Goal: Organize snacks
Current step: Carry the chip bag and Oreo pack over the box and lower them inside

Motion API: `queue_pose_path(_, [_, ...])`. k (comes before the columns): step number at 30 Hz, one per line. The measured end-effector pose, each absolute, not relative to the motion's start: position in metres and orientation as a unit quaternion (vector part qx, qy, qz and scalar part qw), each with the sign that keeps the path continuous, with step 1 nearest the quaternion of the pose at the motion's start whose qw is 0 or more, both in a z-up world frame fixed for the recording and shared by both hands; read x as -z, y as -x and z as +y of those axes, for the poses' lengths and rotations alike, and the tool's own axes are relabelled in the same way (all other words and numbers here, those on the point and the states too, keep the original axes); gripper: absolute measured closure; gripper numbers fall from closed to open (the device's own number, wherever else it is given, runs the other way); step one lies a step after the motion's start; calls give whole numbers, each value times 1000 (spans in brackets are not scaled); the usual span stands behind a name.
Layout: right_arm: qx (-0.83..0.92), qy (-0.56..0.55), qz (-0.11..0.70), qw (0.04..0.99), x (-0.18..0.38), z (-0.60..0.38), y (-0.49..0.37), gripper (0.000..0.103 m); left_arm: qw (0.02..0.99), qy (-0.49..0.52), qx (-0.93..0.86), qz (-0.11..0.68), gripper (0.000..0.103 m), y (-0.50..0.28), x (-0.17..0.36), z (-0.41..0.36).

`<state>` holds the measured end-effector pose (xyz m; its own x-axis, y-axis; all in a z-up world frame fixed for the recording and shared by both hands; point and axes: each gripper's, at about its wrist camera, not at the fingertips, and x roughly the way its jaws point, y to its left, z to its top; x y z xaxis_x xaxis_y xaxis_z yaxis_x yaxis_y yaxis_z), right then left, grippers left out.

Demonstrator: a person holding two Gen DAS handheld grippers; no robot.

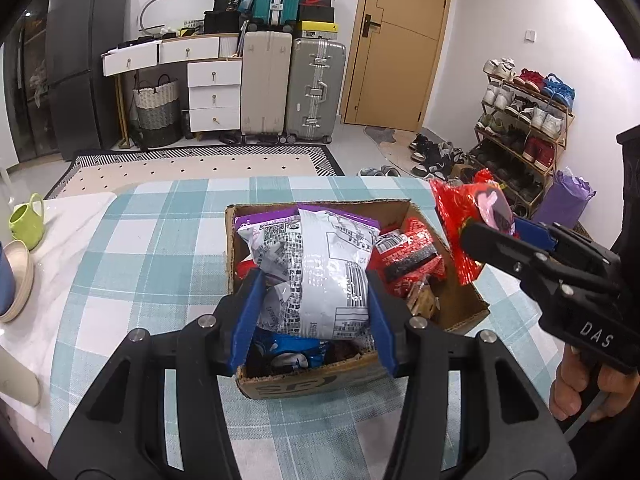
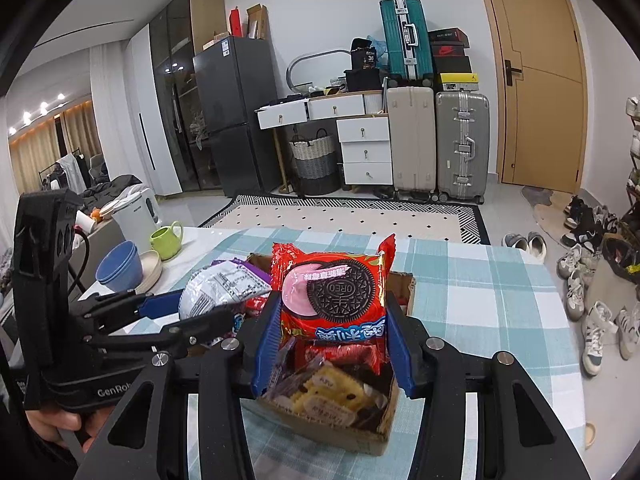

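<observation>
A cardboard box [image 1: 460,304] of snacks sits on the checked tablecloth [image 1: 160,248]. My left gripper [image 1: 314,304] is shut on a silver-and-purple snack bag [image 1: 320,264], held over the box with its printed back facing me. My right gripper [image 2: 332,332] is shut on a red Oreo pack [image 2: 332,292], held upright above the box [image 2: 376,440]. The right gripper [image 1: 500,232] and its red pack [image 1: 460,216] also show at the right of the left wrist view. Inside the box lie red packs [image 1: 408,260], a blue pack [image 1: 288,350] and yellow biscuit packs [image 2: 324,396].
A green mug [image 2: 166,240], blue bowls [image 2: 120,266] and a beige plate [image 2: 150,270] stand on the table's left end by a white kettle [image 2: 138,210]. Beyond the table lie a rug, suitcases [image 2: 440,144], drawers, a fridge and a shoe rack [image 1: 524,120].
</observation>
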<state>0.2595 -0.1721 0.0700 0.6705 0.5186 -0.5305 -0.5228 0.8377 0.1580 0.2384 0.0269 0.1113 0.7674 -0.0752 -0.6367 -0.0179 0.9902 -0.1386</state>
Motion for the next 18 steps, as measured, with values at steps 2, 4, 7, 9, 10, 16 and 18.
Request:
queue_pose_path(2, [-285,5,289,914,-69,-169,-265,55,936,69,14,344,56,-247,-105,29])
queue_pose_path(4, [-285,7,290,913,-68,-166,-272,55,935,67,10,348,56,-253,-100,32])
queue_pose_path(7, [-284,8,292,913,-65,-162,-280,55,933,67,9,353,56,-263,-91,34])
queue_pose_path(9, [-281,5,289,915,-64,-161,-285,55,931,68,10,357,56,-268,-85,35])
queue_pose_path(10, [-281,3,289,915,-65,-161,-287,55,931,68,10,359,56,-270,-83,35])
queue_pose_path(16, [-276,7,288,917,-65,-153,-308,55,927,68,11,370,56,-282,-66,35])
queue_pose_path(18, [-278,16,297,914,-59,-147,-315,55,926,69,10,372,56,-285,-64,34])
